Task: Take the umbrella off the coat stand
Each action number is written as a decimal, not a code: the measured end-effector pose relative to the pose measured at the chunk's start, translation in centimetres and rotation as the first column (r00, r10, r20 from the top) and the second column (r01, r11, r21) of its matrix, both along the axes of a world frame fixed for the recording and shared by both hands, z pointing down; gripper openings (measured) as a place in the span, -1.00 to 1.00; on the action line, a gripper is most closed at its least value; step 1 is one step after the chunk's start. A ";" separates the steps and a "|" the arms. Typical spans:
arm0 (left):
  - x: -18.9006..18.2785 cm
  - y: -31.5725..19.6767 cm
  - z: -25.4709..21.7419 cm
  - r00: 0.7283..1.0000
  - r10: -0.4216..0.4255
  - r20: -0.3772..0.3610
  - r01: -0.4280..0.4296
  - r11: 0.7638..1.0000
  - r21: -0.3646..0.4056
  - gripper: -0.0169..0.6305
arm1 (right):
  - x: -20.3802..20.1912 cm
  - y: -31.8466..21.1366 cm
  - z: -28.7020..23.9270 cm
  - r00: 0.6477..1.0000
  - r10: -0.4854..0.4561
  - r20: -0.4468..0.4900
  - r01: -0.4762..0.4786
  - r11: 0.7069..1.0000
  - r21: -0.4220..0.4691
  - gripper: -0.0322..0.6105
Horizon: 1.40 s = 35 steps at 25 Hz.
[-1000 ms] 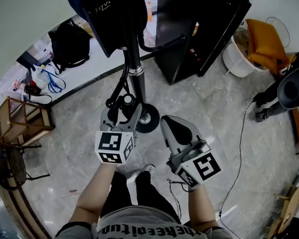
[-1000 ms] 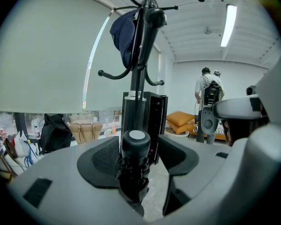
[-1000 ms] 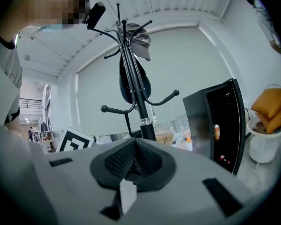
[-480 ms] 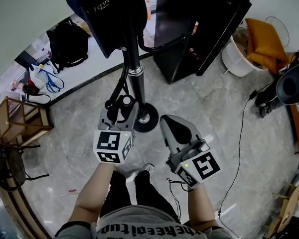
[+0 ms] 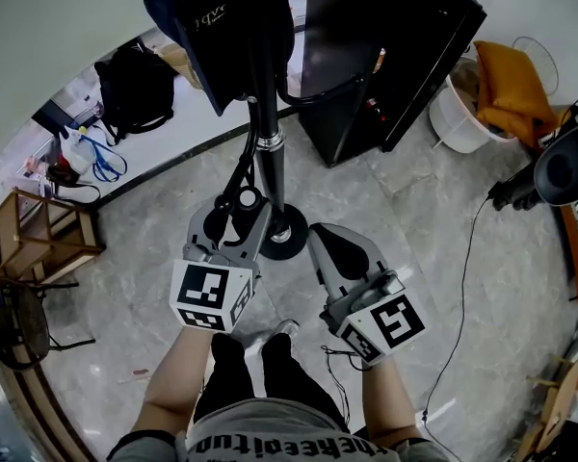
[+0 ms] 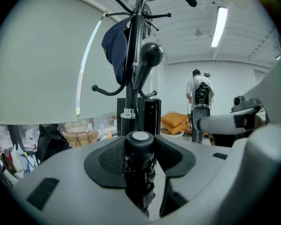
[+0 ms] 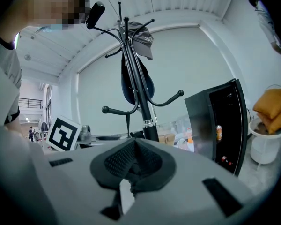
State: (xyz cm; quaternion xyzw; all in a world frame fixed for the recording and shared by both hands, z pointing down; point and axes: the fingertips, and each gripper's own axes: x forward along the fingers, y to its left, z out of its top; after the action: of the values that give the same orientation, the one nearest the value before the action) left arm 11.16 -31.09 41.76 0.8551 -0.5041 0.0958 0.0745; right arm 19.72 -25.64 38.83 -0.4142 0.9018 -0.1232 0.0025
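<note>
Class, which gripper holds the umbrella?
The left gripper: its jaws have just been closing and clamp the black folded umbrella, while the right gripper is shut on nothing.

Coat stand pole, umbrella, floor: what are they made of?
Coat stand pole: looks metal, black paint, shiny silver collar. Umbrella: black fabric folds, likely nylon; smooth plastic-looking end cap. Floor: grey veined tiles, stone or ceramic.

White lettering shows on the dark cap [image 5: 209, 12] and the person's shirt [image 5: 270, 448], but neither reads clearly.
</note>
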 end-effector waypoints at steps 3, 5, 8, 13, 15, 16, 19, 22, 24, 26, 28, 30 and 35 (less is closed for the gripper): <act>0.1 0.9 -0.9 0.999 0.027 0.038 -0.028 0.999 0.021 -0.34 | -0.3 0.1 -0.4 1.000 -0.001 0.005 0.001 1.000 0.009 -0.87; -0.1 1.6 -1.5 0.998 0.034 0.048 -0.035 0.999 0.032 -0.34 | -0.5 0.3 -0.7 1.000 -0.001 0.008 0.001 1.000 0.014 -0.86; -0.6 2.3 -2.4 0.999 0.034 0.036 -0.036 0.999 0.040 -0.34 | -0.9 0.6 -1.0 1.000 -0.005 0.014 0.005 1.000 0.019 -0.87; -0.7 3.6 -4.7 0.997 0.066 0.035 -0.068 0.995 0.069 -0.34 | -1.9 1.0 -1.9 1.000 -0.012 0.016 0.011 0.999 0.038 -0.87; -0.7 4.3 -5.4 0.996 0.078 0.040 -0.081 0.993 0.084 -0.34 | -2.4 1.4 -2.2 1.000 -0.013 0.016 0.012 0.999 0.049 -0.86; -0.8 4.7 -5.7 0.996 0.082 0.040 -0.085 0.992 0.090 -0.34 | -2.6 1.6 -2.3 1.000 -0.013 0.017 0.012 0.998 0.053 -0.86; -0.9 5.5 -6.4 0.995 0.093 0.036 -0.096 0.991 0.095 -0.34 | -3.0 2.2 -3.0 1.000 -0.012 0.021 0.010 0.998 0.067 -0.87; -1.0 6.2 -6.5 0.994 0.102 0.032 -0.105 0.991 0.087 -0.34 | -3.3 2.8 -3.5 1.000 -0.013 0.023 0.011 0.997 0.080 -0.86; -1.1 6.7 -6.4 0.994 0.105 0.037 -0.108 0.991 0.081 -0.34 | -3.4 3.1 -3.8 1.000 -0.013 0.024 0.011 0.996 0.087 -0.86; -1.3 7.1 -6.4 0.993 0.107 0.041 -0.110 0.991 0.078 -0.34 | -3.6 3.5 -4.1 1.000 -0.013 0.023 0.011 0.996 0.092 -0.86; -1.4 7.6 -6.8 0.993 0.108 0.043 -0.111 0.990 0.081 -0.34 | -3.8 3.8 -4.4 1.000 -0.013 0.023 0.011 0.995 0.096 -0.87; -1.6 7.9 -7.3 0.993 0.110 0.040 -0.113 0.990 0.088 -0.34 | -4.0 4.0 -4.7 1.000 -0.015 0.023 0.012 0.995 0.101 -0.87; -1.9 8.5 -8.5 0.994 0.111 0.024 -0.113 0.988 0.103 -0.34 | -4.5 4.6 -5.5 1.000 -0.020 0.020 0.017 0.993 0.117 -0.87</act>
State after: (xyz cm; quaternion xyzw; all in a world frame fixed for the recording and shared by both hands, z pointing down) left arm 9.21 -22.61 33.24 0.8839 -0.4602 0.0812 0.0196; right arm 15.18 -21.01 33.34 -0.4036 0.9112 -0.0745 0.0352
